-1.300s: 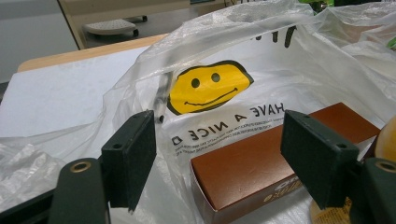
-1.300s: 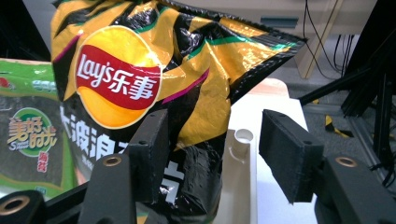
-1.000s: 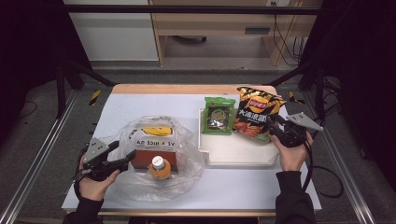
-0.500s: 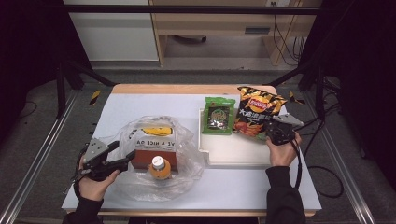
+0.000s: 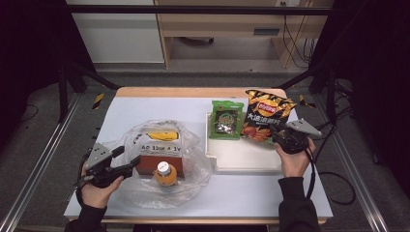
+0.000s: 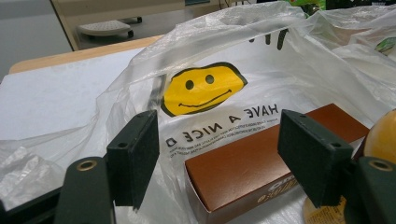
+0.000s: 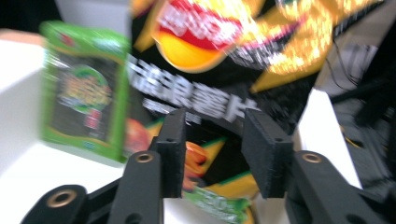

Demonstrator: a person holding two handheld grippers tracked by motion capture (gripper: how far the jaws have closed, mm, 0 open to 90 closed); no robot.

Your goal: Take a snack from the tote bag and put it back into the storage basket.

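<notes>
The right gripper [image 7: 212,154], jaws just opened about halfway with nothing gripped, faces the chip bag [image 5: 265,115] leaning in the white tray [image 5: 241,157]. The left gripper [image 6: 224,158] gapes around the plastic bag's [image 6: 299,70] rim, over the brown box [image 6: 252,163].

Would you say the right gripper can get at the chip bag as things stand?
Probably yes: the right gripper sits right at the chip bag's lower edge, jaws apart after just opening, with nothing between them.
</notes>
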